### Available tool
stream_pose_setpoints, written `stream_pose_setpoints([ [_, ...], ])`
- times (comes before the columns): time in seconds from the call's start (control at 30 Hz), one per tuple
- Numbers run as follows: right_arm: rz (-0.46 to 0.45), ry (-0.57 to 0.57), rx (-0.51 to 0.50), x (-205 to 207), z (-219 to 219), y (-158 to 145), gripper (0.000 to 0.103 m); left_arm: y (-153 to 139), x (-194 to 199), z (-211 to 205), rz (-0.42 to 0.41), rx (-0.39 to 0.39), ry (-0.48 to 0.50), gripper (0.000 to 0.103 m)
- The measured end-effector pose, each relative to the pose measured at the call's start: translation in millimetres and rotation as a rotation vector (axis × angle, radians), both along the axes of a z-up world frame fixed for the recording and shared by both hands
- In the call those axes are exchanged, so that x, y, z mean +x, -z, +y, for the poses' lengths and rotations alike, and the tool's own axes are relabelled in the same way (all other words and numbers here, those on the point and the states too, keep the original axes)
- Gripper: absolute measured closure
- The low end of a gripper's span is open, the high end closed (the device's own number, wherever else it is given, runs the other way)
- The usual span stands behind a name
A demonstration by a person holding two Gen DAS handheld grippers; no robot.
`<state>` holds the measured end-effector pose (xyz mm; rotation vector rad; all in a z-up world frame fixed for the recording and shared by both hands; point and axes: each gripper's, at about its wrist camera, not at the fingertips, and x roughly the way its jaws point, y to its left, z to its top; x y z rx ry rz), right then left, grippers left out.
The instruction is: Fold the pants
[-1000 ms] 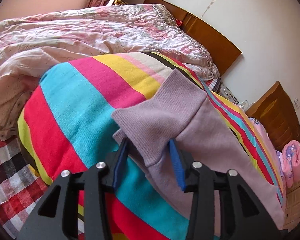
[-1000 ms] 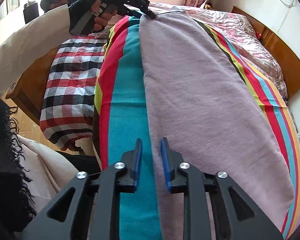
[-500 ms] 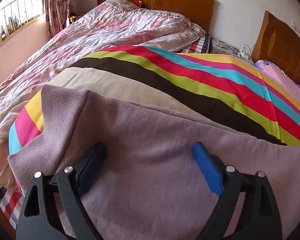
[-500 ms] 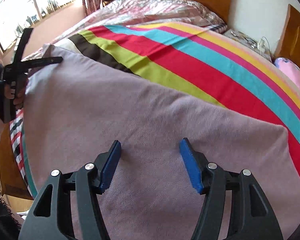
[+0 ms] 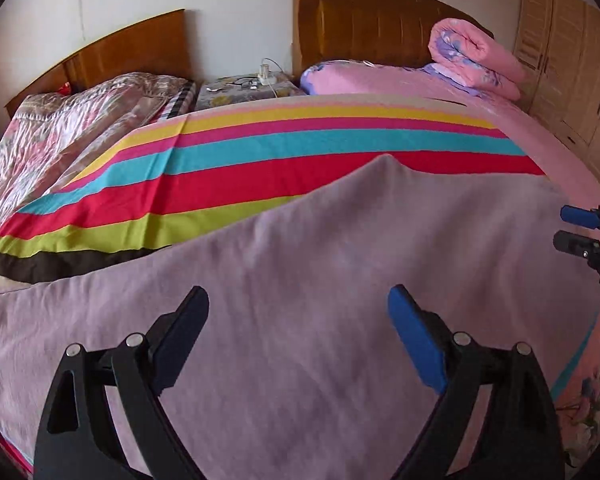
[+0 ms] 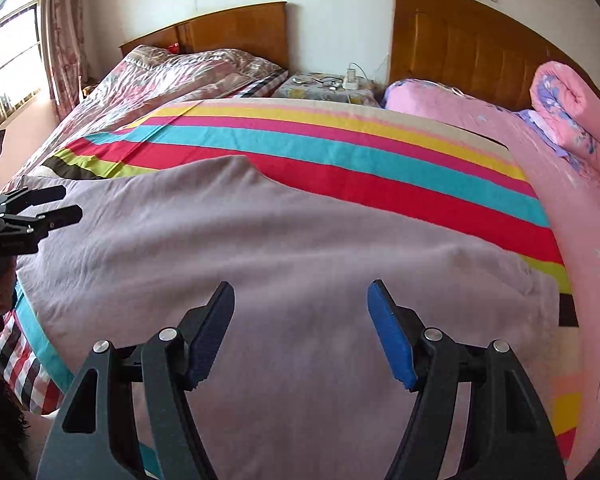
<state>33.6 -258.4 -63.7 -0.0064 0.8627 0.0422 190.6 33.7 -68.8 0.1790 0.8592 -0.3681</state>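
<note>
The mauve pants lie spread flat across the striped blanket on the bed; they also fill the right wrist view. My left gripper is open and empty, hovering just above the pants. My right gripper is open and empty above the pants too. The right gripper's fingers show at the right edge of the left wrist view. The left gripper's fingers show at the left edge of the right wrist view.
A floral quilt lies at the back left. A pink bed with a rolled pink quilt is to the right. A nightstand with cables sits between two wooden headboards. A checked sheet hangs at the bed's left edge.
Both grippers let go of the pants, opened wide and swung round to face the headboards. The pants now lie flat on the blanket.
</note>
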Motion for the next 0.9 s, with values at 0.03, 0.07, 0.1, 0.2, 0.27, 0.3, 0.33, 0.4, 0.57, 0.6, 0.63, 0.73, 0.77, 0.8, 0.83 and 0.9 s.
stream_pose_setpoints([
  [0.03, 0.029, 0.012, -0.022, -6.2, -11.4, 8.8, 0.03, 11.1, 5.2, -18.5, 0.021, 0.025, 0.011, 0.012],
  [0.07, 0.065, 0.024, -0.04, -11.0, -22.1, 19.5, 0.028, 22.2, 11.3, -31.4, 0.047, 0.048, 0.005, 0.012],
  [0.1, 0.103, 0.034, -0.043, -16.0, -33.3, 31.3, 0.028, 32.5, 16.6, -39.1, 0.074, 0.066, -0.008, 0.012],
  [0.2, 0.09, -0.016, -0.011, -44.0, -52.9, 42.5, 0.028, 43.4, 26.6, -41.8, 0.092, 0.073, -0.052, 0.002],
  [0.27, 0.072, -0.022, -0.009, -59.9, -57.6, 36.1, 0.029, 44.8, 29.8, -39.4, 0.101, 0.06, -0.07, 0.001],
  [0.3, 0.039, -0.013, 0.002, -68.0, -61.0, 28.9, 0.03, 45.1, 29.7, -38.3, 0.096, 0.059, -0.073, 0.001],
  [0.33, -0.011, -0.001, 0.026, -77.9, -65.8, 20.5, 0.03, 45.3, 28.7, -38.2, 0.091, 0.061, -0.076, 0.001],
  [0.4, -0.052, 0.06, 0.059, -91.0, -83.8, 18.5, 0.029, 45.0, 29.0, -37.8, 0.084, 0.063, -0.082, 0.001],
  [0.57, 0.004, 0.013, 0.038, -103.0, -89.7, 35.0, 0.034, 44.5, 30.8, -37.9, 0.075, 0.057, -0.087, 0.001],
  [0.6, 0.011, 0.02, 0.055, -102.8, -91.4, 30.0, 0.034, 44.3, 30.0, -38.3, 0.073, 0.06, -0.089, 0.001],
  [0.63, 0.004, 0.034, 0.078, -101.8, -93.7, 23.4, 0.034, 44.2, 29.8, -39.3, 0.07, 0.064, -0.09, 0.001],
  [0.73, -0.075, 0.069, 0.065, -88.4, -93.7, 3.2, 0.027, 43.7, 28.2, -41.3, 0.058, 0.073, -0.094, 0.001],
  [0.77, -0.082, 0.064, 0.057, -78.4, -91.0, 0.1, 0.021, 43.8, 28.1, -41.7, 0.056, 0.075, -0.095, 0.001],
  [0.8, -0.076, 0.056, 0.042, -66.3, -86.9, -0.7, 0.018, 43.6, 27.8, -41.5, 0.055, 0.075, -0.096, 0.001],
  [0.83, -0.07, 0.043, 0.014, -53.8, -81.5, -0.3, 0.017, 43.5, 27.8, -40.9, 0.055, 0.074, -0.097, 0.001],
  [0.9, -0.023, 0.048, -0.03, -31.1, -76.9, 9.8, 0.016, 43.5, 27.8, -40.9, 0.056, 0.069, -0.1, 0.001],
])
